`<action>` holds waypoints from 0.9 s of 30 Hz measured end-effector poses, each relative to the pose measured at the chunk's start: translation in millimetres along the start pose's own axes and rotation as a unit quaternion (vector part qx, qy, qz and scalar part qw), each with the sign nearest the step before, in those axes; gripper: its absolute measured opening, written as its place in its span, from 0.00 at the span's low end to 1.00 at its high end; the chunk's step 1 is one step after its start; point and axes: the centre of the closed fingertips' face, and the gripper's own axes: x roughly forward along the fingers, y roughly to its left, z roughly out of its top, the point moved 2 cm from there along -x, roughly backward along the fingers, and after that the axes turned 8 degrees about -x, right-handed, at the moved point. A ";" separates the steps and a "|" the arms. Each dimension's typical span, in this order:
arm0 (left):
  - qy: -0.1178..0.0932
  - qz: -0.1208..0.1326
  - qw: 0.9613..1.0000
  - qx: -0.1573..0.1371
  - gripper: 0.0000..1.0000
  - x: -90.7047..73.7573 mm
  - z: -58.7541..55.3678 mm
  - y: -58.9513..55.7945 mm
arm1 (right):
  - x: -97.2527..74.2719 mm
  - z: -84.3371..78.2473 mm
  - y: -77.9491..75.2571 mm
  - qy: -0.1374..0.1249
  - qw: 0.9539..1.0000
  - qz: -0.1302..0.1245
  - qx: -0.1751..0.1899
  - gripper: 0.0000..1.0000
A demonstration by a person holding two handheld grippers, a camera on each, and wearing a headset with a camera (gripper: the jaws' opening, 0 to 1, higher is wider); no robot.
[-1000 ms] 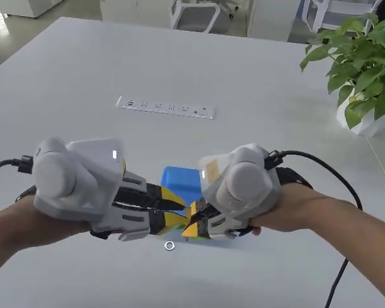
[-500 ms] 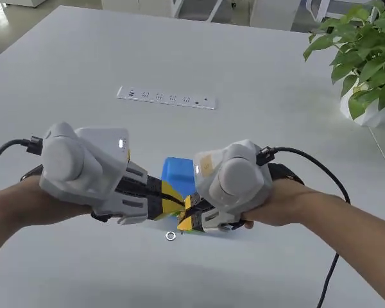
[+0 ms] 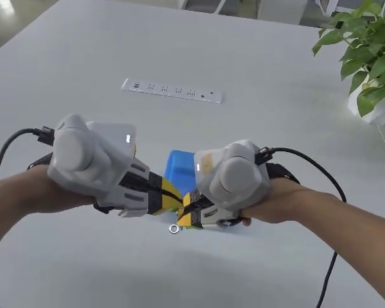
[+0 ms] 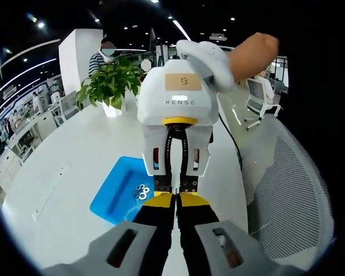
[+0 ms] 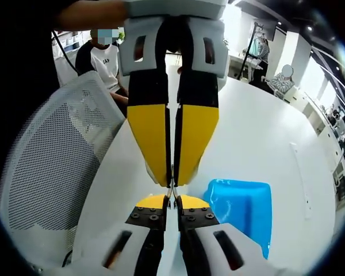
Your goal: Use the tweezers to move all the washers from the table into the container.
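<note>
With yellow-tipped jaws clenched, the left gripper (image 3: pixel 174 199) meets the right gripper (image 3: pixel 194 217) tip to tip, its jaws also clenched; whether either pinches anything cannot be told. One small silver ring washer (image 3: pixel 174 229) lies just under the tips. The blue container (image 3: pixel 179 168) just behind them holds more washers (image 4: pixel 142 192).

A white power strip (image 3: pixel 172 91) lay flat on the pale desk (image 3: pixel 289 96), well beyond the jaws. A leafy potted plant (image 3: pixel 366 51) stood far to the right of them, near the desk's edge. A grey mesh chair (image 5: pixel 52 155) stood off the desk's edge, left of the jaws in the right gripper view.
</note>
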 end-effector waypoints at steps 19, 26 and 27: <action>0.021 -0.001 1.000 -0.008 0.05 4.3 -17.9 -0.7 | 20.2 -3.7 2.0 -0.005 1.000 0.007 -0.001 0.08; 0.024 0.000 1.000 -0.008 0.05 4.7 -18.9 -0.7 | 23.3 -4.8 -0.5 -0.004 1.000 0.006 -0.003 0.08; 0.025 0.000 1.000 -0.009 0.05 4.7 -19.4 -0.5 | 24.3 -5.2 -1.3 -0.004 1.000 0.006 -0.003 0.08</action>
